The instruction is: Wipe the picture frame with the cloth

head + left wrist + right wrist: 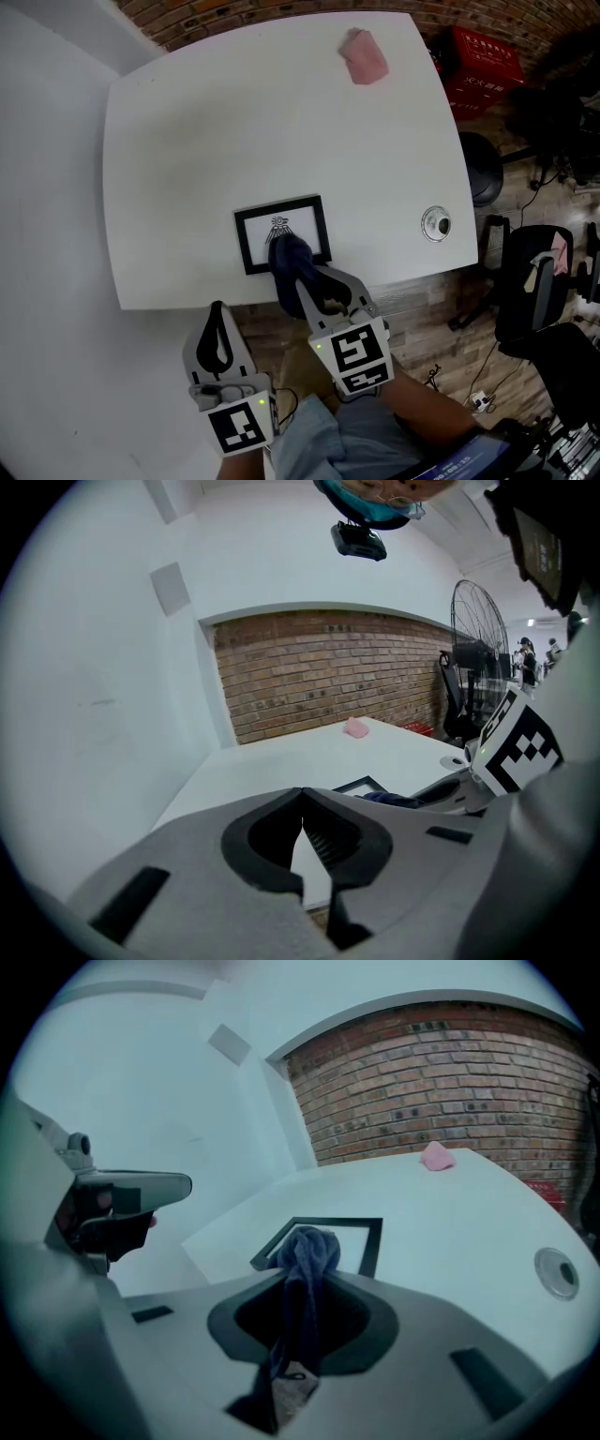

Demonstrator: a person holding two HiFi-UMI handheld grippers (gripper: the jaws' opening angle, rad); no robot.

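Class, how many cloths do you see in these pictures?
2: a blue cloth in the right tongs over the frame; a pink one near the table's far right corner.

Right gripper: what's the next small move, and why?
Probably sweep the cloth away from you, across the picture frame. The right gripper is shut on the cloth, whose bunched end sits over the frame's near half; the far half lies uncovered.
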